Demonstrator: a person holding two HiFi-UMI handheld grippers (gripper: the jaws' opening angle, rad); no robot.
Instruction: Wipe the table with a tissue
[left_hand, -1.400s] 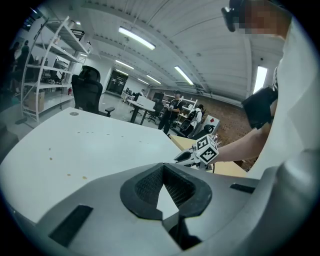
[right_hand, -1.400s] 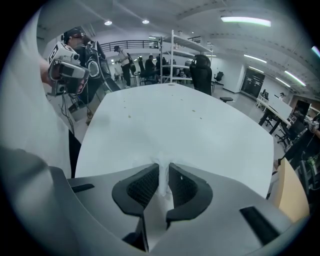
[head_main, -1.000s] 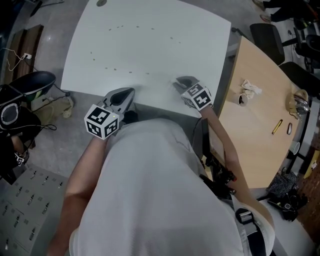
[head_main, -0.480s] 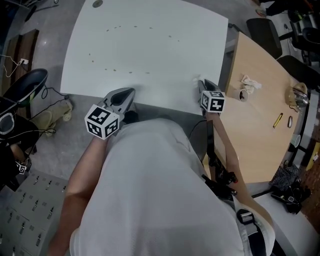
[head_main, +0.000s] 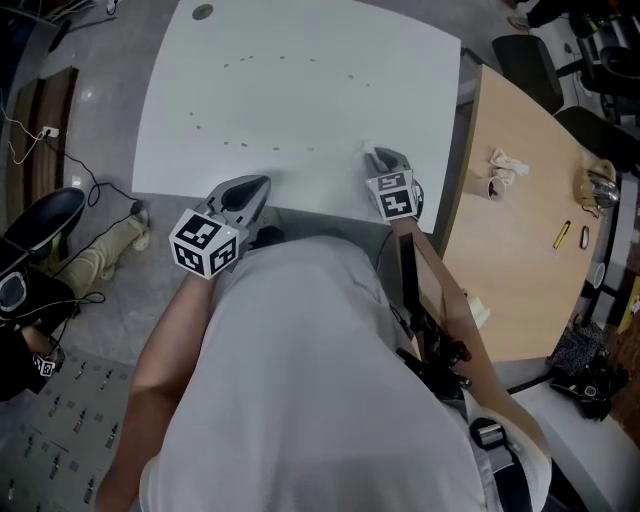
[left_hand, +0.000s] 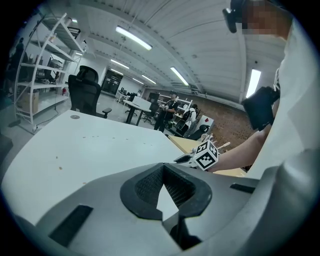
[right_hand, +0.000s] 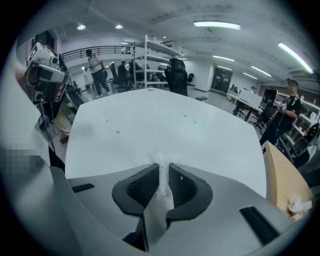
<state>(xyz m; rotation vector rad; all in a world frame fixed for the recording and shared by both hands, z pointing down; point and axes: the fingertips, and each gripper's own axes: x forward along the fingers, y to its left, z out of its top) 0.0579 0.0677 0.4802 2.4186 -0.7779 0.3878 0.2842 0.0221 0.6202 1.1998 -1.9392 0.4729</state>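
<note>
Right gripper view: the right gripper has its jaws pinched on a white tissue, which stands upright between the pads and pokes out past their tips. Beyond it spreads the white table, dotted with small brown specks. The head view places this gripper over the table's near edge, toward the right. The left gripper — jaws closed together, nothing between them — sits at the same near edge, well apart. A wooden table stands just beside the white one, on the right.
</note>
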